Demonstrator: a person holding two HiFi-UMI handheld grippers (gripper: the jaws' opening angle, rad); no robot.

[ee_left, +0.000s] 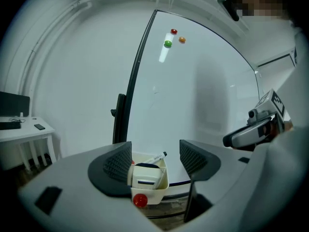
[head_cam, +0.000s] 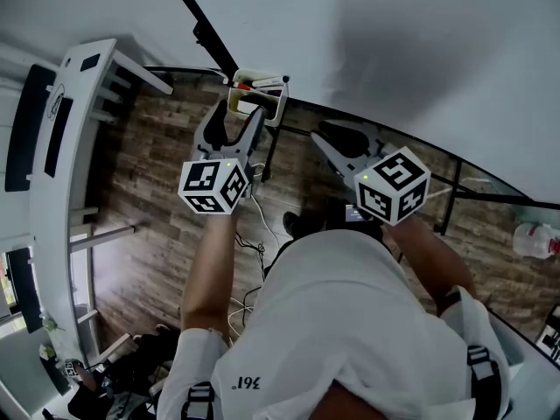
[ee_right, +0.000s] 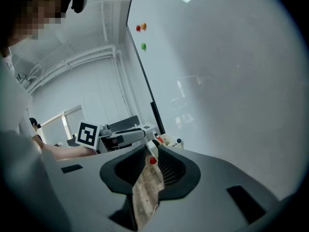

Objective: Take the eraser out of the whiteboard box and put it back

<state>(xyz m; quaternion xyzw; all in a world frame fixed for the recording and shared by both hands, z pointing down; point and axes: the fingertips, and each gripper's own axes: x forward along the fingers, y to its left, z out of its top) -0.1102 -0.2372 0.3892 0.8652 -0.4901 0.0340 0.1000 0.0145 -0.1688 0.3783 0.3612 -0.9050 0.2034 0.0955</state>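
1. The whiteboard box (ee_left: 150, 188), cream-coloured, hangs at the lower edge of the whiteboard (ee_left: 198, 95), near the board's dark left frame.
2. The eraser (ee_left: 144, 176) stands inside the box, white with a dark stripe. A marker (ee_left: 157, 157) lies tilted behind it in the same box. A round red magnet (ee_left: 140, 200) sits on the box's front wall.
3. The left gripper (ee_left: 155, 151) points straight at the box with its fingers wide apart. The box shows in the gap between them and they touch nothing. In the head view the left gripper (head_cam: 236, 121) hangs just short of the box (head_cam: 256, 101).
4. The right gripper (ee_right: 152, 154) has its fingers nearly together, with only a sliver of gap, and grips nothing. The wooden floor (head_cam: 157, 173) shows through the slit.
5. In the head view the right gripper (head_cam: 322, 136) is beside the left one, away from the box.
6. Red (ee_left: 174, 31), green (ee_left: 167, 43) and orange (ee_left: 182, 39) magnets cluster high on the whiteboard.
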